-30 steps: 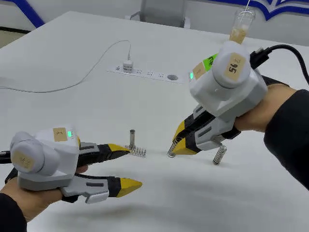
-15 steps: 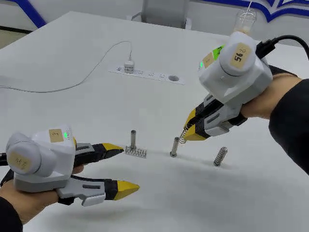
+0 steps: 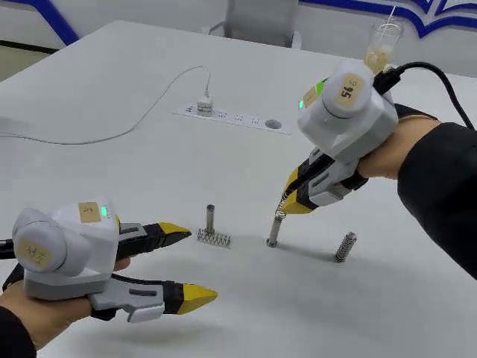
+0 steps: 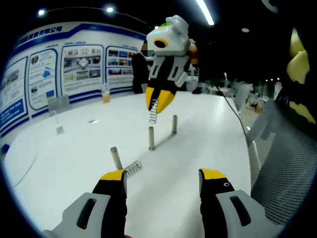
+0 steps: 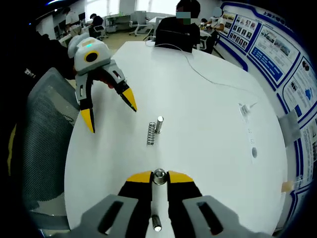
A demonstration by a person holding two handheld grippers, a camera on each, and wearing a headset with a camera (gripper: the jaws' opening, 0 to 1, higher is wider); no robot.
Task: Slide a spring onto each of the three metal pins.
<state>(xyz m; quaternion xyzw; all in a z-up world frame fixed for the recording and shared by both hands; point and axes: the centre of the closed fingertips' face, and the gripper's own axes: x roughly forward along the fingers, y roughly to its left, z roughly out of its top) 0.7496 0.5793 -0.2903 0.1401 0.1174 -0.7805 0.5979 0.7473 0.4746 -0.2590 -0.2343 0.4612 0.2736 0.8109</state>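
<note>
Three metal pins stand on the white table (image 3: 112, 156). The left pin (image 3: 210, 218) is bare, and a loose spring (image 3: 214, 239) lies at its foot. My right gripper (image 3: 288, 203) is shut on a second spring (image 3: 281, 204), which hangs just above the top of the middle pin (image 3: 274, 232). The right pin (image 3: 344, 247) wears a spring. My left gripper (image 3: 190, 265) stands open and holds nothing, low at the near left, short of the left pin. In the left gripper view the held spring (image 4: 154, 111) hangs over the middle pin (image 4: 152, 138). The left pin (image 5: 159, 124) appears beyond my right gripper (image 5: 160, 177).
A power strip (image 3: 235, 117) with a white plug (image 3: 204, 104) and a long cable lies at the back of the table. A clear cup (image 3: 381, 46) stands at the far right edge. A chair (image 3: 261, 19) is behind the table.
My right gripper has risen from the table with the spring in it and now holds it over the middle pin, which it hid before. The left gripper has barely moved.
</note>
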